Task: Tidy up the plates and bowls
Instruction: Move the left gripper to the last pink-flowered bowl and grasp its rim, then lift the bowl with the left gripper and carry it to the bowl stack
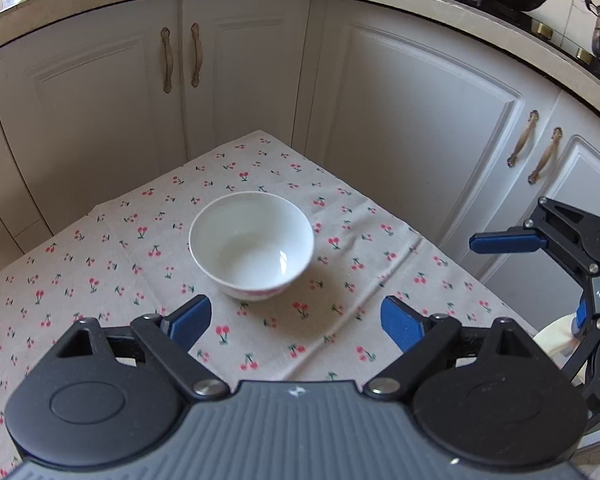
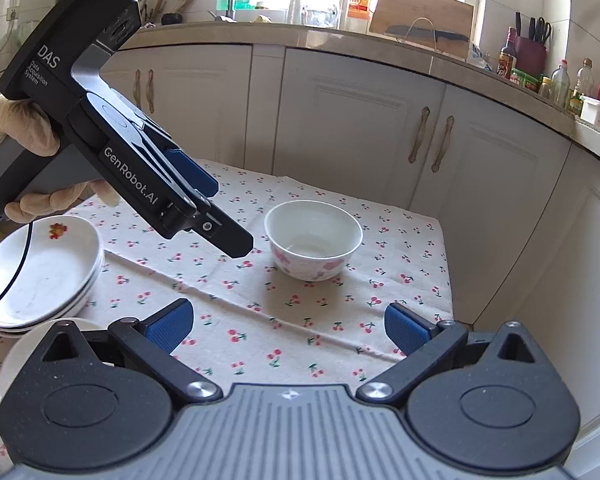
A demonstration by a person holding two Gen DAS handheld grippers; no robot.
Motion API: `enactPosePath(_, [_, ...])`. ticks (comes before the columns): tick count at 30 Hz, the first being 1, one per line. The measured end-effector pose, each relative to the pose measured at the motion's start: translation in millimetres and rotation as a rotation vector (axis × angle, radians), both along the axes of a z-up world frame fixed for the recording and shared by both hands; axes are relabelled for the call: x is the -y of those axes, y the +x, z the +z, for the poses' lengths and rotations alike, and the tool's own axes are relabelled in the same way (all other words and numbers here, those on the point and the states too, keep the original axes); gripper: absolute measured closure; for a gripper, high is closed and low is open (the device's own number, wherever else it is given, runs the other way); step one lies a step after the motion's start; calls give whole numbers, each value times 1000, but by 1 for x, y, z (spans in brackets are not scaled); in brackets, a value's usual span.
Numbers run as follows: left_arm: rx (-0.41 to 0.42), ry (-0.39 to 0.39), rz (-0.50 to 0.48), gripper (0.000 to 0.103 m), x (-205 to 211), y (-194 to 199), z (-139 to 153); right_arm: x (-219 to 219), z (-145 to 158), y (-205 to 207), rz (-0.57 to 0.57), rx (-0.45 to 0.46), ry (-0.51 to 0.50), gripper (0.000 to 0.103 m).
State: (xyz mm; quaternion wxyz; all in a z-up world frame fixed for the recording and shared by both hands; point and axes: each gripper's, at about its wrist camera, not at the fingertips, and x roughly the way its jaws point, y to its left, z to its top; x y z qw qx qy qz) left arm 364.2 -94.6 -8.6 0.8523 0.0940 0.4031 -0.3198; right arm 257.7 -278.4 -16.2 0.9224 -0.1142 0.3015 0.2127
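Your left gripper [image 1: 296,322] had its fingers spread apart with nothing between them, and the white bowl [image 1: 252,246] sat just beyond them at the centre of the frame on the cherry-print cloth [image 1: 100,264] covering the desk. Your right gripper [image 2: 288,326] was likewise spread and empty. In its view, stacked plates [image 2: 40,276] lay at the left edge, well apart from the bowl.

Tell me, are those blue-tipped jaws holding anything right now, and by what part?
Nothing is held. Both the left gripper and right gripper stand open over the tablecloth; the bowl sits untouched.
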Motion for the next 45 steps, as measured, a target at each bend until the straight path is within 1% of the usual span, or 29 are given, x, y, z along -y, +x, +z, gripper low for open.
enactPosePath(8, [-28,16,20,11,11,49,-21,0,-18,44,20,-46,-1,0])
enactPosePath(11, [-39,20,33,12,12,65,-28,-1,-24,59,40,-48,5,0])
enactPosePath(20, [-73,20,58,13,14,97,-48,-9,-38,94,58,-51,16,0])
enactPosePath(24, [-83,23,55,14,15,104,-55,-17,-45,108,63,-56,-3,3])
enactPosePath(28, [-90,19,51,19,16,108,-59,-23,-48,115,75,-48,-13,6])
enactPosePath(29, [-91,17,51,23,16,109,-59,-25,-50,116,77,-46,-17,6])
enactPosePath(34, [-97,7,41,27,18,110,-61,-29,-55,123,75,-55,-13,12])
enactPosePath(37, [-101,6,32,31,20,110,-62,-29,-57,126,69,-52,-9,15])
enactPosePath(45, [-104,4,21,32,21,110,-63,-31,-59,127,67,-44,-17,16])
